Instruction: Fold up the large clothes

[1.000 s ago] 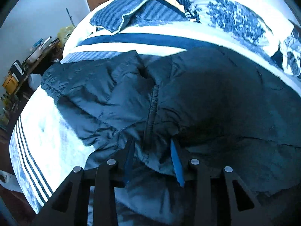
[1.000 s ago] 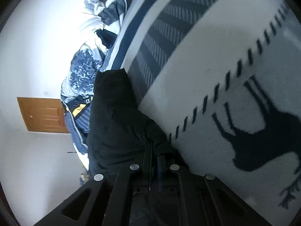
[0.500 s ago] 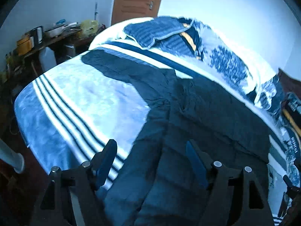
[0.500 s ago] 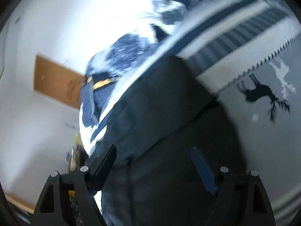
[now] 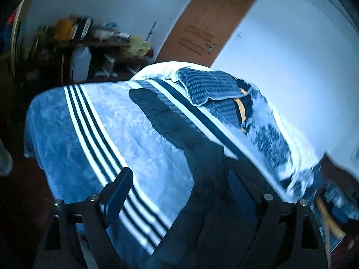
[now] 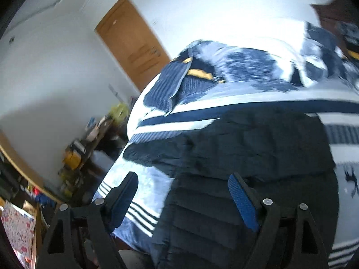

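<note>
Between folds: left gripper (image 5: 179, 192) jaws opening, right gripper (image 6: 184, 192) released, both empty above dark padded jacket (image 6: 258, 143). Next: regrasp sleeve (image 5: 161, 114), upper centre.

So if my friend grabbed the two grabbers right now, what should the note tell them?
Left gripper: jaws opening, nothing pinched.
Right gripper: open, empty, above the jacket.
The dark puffy jacket lies on the striped blanket on the bed, one sleeve stretched out toward the door.
Done: jacket laid on the bed.
Left: sleeve not folded in yet, then fold the body over.
</note>
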The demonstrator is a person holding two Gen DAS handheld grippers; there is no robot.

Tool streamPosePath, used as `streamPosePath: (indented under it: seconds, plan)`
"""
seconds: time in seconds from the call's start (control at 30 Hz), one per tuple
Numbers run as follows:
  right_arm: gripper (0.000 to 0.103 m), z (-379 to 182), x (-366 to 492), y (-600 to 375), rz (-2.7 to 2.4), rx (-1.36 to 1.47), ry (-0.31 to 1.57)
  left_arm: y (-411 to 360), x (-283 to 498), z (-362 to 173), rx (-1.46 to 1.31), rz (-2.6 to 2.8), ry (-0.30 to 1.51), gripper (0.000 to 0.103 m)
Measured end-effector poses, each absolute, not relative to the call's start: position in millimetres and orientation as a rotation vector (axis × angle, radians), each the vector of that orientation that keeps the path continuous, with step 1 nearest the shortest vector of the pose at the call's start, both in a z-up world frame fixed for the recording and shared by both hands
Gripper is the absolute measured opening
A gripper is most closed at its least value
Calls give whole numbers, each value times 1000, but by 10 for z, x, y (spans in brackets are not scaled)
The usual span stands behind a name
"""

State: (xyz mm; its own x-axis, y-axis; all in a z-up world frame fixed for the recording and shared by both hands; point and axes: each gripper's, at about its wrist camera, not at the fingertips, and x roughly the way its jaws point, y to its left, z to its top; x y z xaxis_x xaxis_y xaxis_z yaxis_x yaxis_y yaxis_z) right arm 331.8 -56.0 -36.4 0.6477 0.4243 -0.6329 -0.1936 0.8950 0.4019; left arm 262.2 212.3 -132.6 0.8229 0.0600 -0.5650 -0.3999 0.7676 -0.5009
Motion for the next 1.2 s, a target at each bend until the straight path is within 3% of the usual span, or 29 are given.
streamPosePath:
  seconds: [0.13,0.33,0.53,0.67,1.03,1.2]
  plan:
    - [85,-208,3772,139,452,183,859,2551,3010,-1436,-814,294,568,87]
    - [85,-447,4601,1126,532,39,988,3255,3610,-1579,-746,425,572,87]
    - [85,-1276,5462,2242,613,-85,1157,3623,3743,-2350,-871,564,656,87]
    - [85,-1872,5964,2980,658,-135,1242,3786,3825,-2469,-888,574,686,87]
    - [85,-3022,6539,4661,627,-432,1231,4047,3744,-2614,-956,590,711,87]
    - [85,-3320,6557,5039,521,-553,1101,4037,3762,-2659,-984,574,721,87]
